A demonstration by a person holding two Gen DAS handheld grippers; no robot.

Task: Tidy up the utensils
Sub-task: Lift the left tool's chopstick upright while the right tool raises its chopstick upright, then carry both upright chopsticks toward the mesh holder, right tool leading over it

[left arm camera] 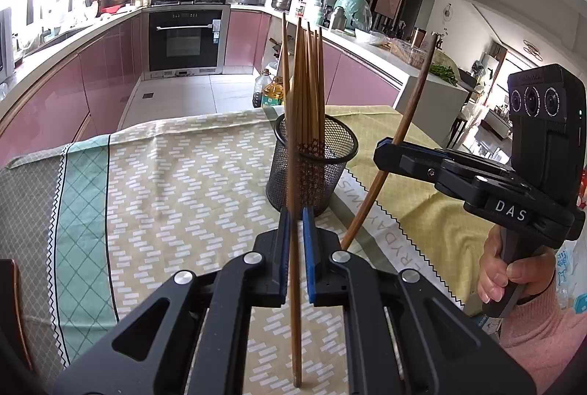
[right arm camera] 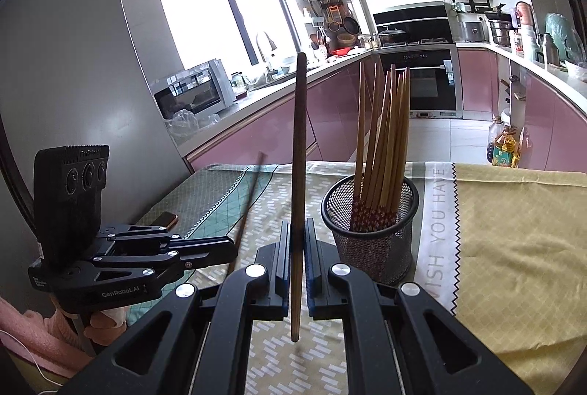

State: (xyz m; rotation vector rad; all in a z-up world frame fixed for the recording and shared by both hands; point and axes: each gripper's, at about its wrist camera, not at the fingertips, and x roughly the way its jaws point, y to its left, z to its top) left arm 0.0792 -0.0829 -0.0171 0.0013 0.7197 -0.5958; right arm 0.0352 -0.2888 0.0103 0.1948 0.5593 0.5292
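Note:
A black mesh cup (left arm camera: 312, 182) (right arm camera: 374, 248) stands on the tablecloth with several light wooden chopsticks upright in it. My left gripper (left arm camera: 295, 217) is shut on a single light chopstick (left arm camera: 295, 340), held nearly upright just in front of the cup. In the right wrist view this gripper (right arm camera: 233, 246) sits at the left with its chopstick (right arm camera: 253, 189) slanting up. My right gripper (right arm camera: 297, 228) is shut on a darker chopstick (right arm camera: 299, 138), upright and left of the cup. The left wrist view shows the right gripper (left arm camera: 381, 153) to the right of the cup, its dark chopstick (left arm camera: 414, 98) tilted.
A patterned green, beige and yellow tablecloth (left arm camera: 176, 182) covers the table. A small brown object (right arm camera: 165, 219) lies near the table's left edge. Oil bottles (left arm camera: 273, 90) stand on the floor beyond the far edge. Pink kitchen cabinets and an oven lie behind.

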